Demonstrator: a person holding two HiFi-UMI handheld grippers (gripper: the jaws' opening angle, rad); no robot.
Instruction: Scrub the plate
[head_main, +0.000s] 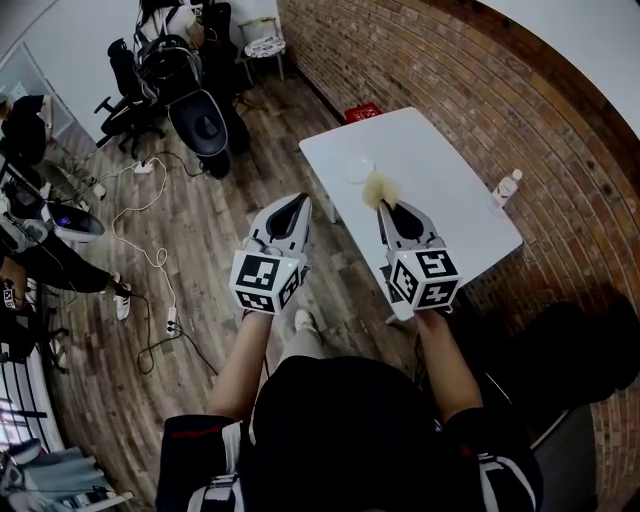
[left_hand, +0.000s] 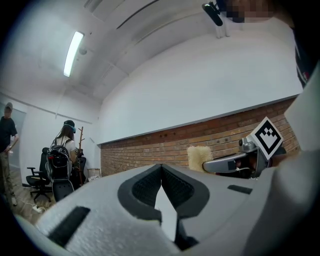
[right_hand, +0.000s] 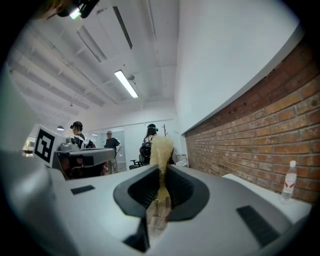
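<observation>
White table (head_main: 440, 190) stands against the brick wall ahead of the person, and everything the job needs is on or near it. Both claws are held level in the air, short of the table's near edge, so this looks like the approach: tool in hand, scrubbing not yet begun.

The left claw (left_hand: 161, 167) is pressed fully together with nothing between its jaws. The right claw (right_hand: 162, 170) is clamped on the flat stem of a scrubber (right_hand: 161, 147), whose pale yellow fibrous tuft sticks out past the tips.

The plate (head_main: 355, 168), pale and see-through, lies flat near the table's far left corner, apart from both claws and beyond the tuft in the head view. A small bottle (head_main: 507, 187) stands near the right edge, well away from the plate.

Next, I judge, the right claw must reach forward and tip down so the tuft meets the plate's face. The left claw would have to open if it is to steady the rim, since a light plate may slide.

As for writing, the bottle carries a red label too small to read, and the claws' cubes show only black-and-white square markers, no words.
</observation>
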